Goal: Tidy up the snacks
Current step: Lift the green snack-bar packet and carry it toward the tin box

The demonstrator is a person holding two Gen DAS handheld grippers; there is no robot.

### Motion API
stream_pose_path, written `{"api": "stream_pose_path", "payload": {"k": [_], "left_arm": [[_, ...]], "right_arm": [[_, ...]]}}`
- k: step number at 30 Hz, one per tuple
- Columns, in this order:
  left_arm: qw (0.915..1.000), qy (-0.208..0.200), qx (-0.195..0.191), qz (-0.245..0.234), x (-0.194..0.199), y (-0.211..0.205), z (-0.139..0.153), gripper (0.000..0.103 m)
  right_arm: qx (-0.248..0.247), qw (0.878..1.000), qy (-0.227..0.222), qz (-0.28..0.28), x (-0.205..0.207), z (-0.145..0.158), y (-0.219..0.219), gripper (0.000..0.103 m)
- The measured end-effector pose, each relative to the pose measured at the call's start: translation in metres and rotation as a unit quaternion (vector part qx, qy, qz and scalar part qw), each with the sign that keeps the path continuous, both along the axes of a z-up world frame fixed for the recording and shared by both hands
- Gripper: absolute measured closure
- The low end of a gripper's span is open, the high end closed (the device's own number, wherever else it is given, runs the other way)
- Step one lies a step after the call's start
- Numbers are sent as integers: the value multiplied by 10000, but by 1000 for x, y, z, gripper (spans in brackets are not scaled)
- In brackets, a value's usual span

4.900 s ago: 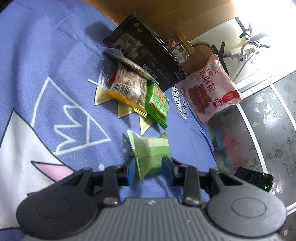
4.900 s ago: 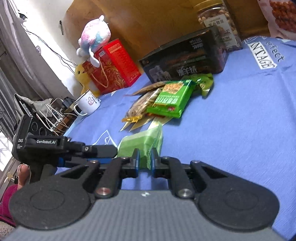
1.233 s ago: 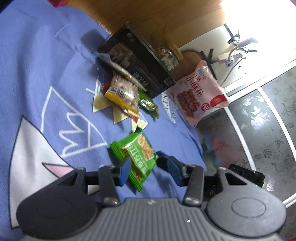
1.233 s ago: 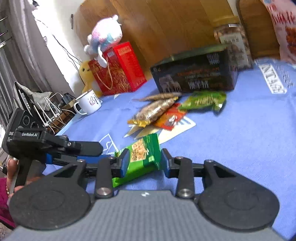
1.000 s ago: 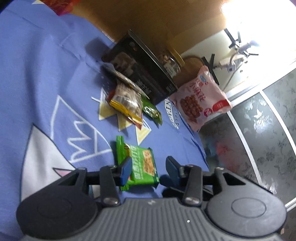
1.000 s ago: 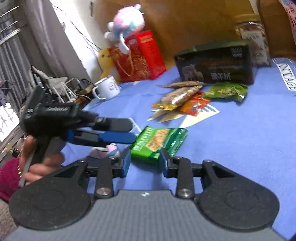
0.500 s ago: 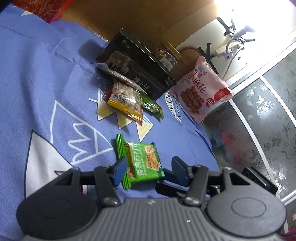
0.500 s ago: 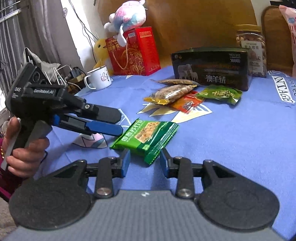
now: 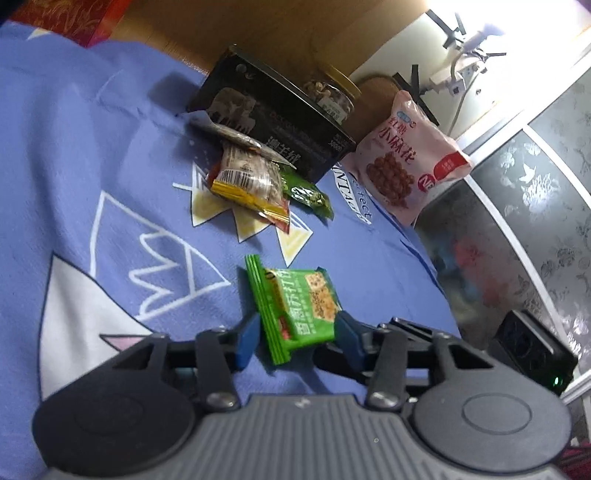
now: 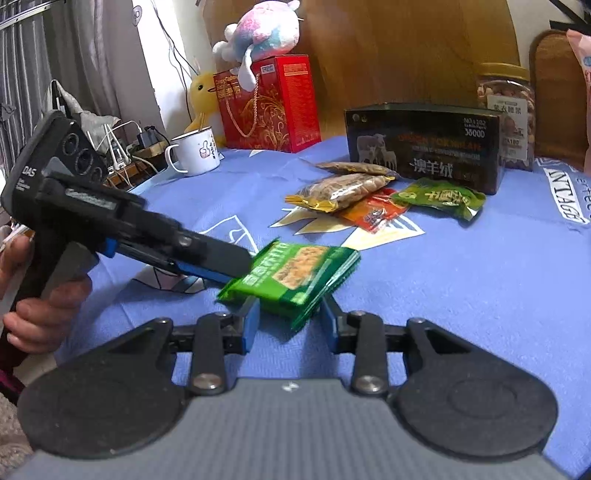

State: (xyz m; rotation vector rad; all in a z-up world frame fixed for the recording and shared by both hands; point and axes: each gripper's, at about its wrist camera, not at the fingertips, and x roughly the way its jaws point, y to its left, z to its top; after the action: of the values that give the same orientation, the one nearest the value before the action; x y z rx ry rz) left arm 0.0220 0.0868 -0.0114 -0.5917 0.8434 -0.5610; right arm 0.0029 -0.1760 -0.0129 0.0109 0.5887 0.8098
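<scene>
Both our left gripper [image 9: 297, 338] and right gripper [image 10: 290, 317] squeeze the green cracker pack [image 10: 295, 271] near the blue cloth's [image 10: 480, 277] front edge, the left one just having closed in.

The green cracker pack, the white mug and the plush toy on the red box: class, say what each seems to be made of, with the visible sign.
Green cracker pack: glossy printed plastic film, likely; crimped, ridged end seals. White mug: probably enamelled metal; thin dark rim, hard sheen, though ceramic is possible. Plush toy: soft fuzzy fabric, stuffed; matte pile, rounded shape.
</scene>
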Motion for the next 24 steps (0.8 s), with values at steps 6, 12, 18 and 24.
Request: {"api": "stream_pose_path", "payload": {"k": [6, 12, 18, 24], "left_arm": [[9992, 64, -406, -16, 4, 3, 0, 81], [9986, -338, -350, -200, 10, -6, 28, 82], [9974, -524, -382, -307, 29, -9, 45, 82], [9962, -656, -390, -430, 60, -16, 59, 82]], "right_arm": [[-12, 9999, -72, -123, 1, 1, 0, 80], [193, 9984, -502, -165, -1, 19, 1, 88], [303, 9955, -822, -354, 9, 32, -4, 91], [405, 9916, -1094, -563, 31, 40, -10, 92]]}}
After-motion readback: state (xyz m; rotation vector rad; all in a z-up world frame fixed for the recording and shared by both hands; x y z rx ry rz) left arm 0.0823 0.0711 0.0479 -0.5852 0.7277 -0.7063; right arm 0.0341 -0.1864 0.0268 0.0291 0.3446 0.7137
